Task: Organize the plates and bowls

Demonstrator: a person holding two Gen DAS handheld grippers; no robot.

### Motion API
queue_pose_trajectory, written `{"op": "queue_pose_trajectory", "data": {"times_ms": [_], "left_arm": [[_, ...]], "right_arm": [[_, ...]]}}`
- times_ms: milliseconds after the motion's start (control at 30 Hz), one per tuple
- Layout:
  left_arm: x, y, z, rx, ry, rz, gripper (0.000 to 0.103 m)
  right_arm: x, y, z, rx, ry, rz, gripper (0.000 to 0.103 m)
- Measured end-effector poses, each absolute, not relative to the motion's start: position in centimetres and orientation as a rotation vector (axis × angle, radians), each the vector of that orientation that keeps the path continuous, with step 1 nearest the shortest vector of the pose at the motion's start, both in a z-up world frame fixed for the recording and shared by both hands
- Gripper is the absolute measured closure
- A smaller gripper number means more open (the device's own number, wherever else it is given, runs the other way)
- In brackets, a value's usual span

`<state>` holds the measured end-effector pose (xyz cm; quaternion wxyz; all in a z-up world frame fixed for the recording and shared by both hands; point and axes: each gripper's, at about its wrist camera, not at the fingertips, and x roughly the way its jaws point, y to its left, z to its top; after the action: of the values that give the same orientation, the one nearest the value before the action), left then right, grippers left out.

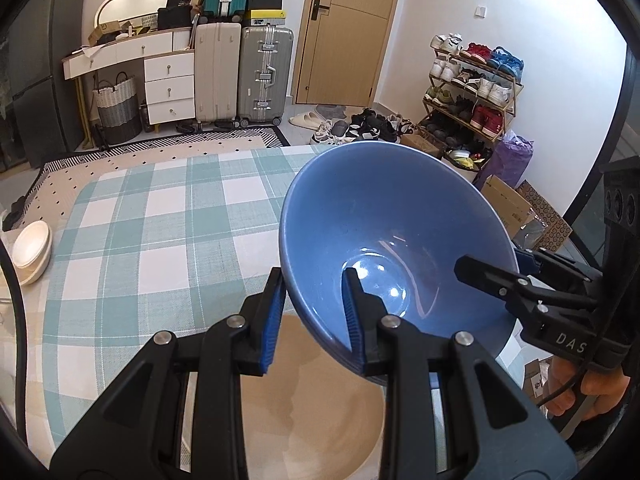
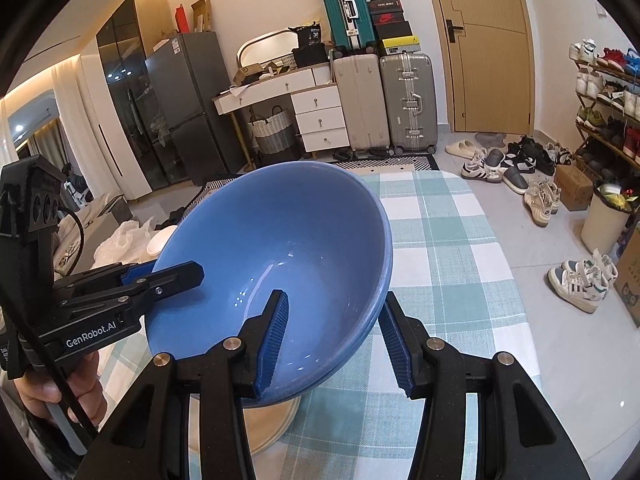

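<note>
The blue bowl [image 1: 394, 240] is in the air above the table [image 1: 160, 220], tilted, with its open side turned toward the cameras. Both grippers hold it at the rim, one at each side.

The left gripper [image 1: 314, 320] has one finger inside the bowl and one outside, and its jaws pinch the wall of the bowl near the lower left rim. In the right wrist view this same gripper comes from the left side, held by a hand [image 2: 52, 392].

The right gripper [image 2: 332, 340] pinches the opposite rim in the same way: its left finger lies inside the bowl and its right finger is against the outer wall. At this rim a second blue edge shows just under the first one, so maybe two bowls are stacked; I cannot tell for sure.

Under the bowl a beige plate [image 1: 312, 400] lies on the checked green and white tablecloth [image 2: 440, 260]. A small white bowl [image 1: 32, 250] stands at the far left edge of the table, well apart from the blue one.
</note>
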<state>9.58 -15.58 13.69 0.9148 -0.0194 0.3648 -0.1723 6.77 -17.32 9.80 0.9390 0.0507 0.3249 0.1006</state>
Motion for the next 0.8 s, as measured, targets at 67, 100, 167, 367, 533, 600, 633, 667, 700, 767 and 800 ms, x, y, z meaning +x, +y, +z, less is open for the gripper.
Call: {"op": "queue_pose_trajectory", "data": {"times_ms": [67,100,167,367,533,600,633,667,700,767,800], "left_arm": [[8.7,-15.3,14.1,-0.038,0.741,-0.352,0.077],[8.4,-15.2,14.2,-0.037,0.738,-0.349,0.077],[7.4,-14.8,14.6,-0.037,0.73,-0.344,0.077],[4.6,-13.3,15.3,-0.04,0.72,-0.318,0.077],[2.4,-11.4,15.4,-0.05,0.713,-0.29,0.077],[1.7,-10.6,15.1,-0.053,0.716,-0.274,0.077],[1.5,-10.2,15.1,-0.055,0.717,-0.269,0.077],[1.2,-9.8,15.0,-0.056,0.717,-0.262,0.077],[0.8,-9.4,14.9,-0.057,0.717,-0.255,0.077],[0.4,-8.6,14.5,-0.06,0.718,-0.243,0.077],[0.2,-8.2,14.3,-0.061,0.72,-0.237,0.077]], "right_arm": [[6.4,-17.0,10.0,0.101,0.659,0.208,0.054],[6.2,-16.8,10.1,0.102,0.658,0.21,0.054],[5.8,-16.3,10.1,0.102,0.658,0.213,0.054],[4.9,-15.0,9.9,0.121,0.673,0.249,0.054],[4.3,-13.3,9.5,0.106,0.677,0.277,0.054],[4.2,-12.5,9.3,0.102,0.68,0.29,0.054],[4.2,-12.2,9.1,0.101,0.682,0.294,0.054],[4.3,-11.8,9.0,0.1,0.683,0.298,0.054],[4.3,-11.4,8.8,0.096,0.685,0.303,0.054],[4.4,-10.8,8.5,0.096,0.69,0.314,0.054],[4.5,-10.5,8.3,0.094,0.692,0.318,0.054]]}}
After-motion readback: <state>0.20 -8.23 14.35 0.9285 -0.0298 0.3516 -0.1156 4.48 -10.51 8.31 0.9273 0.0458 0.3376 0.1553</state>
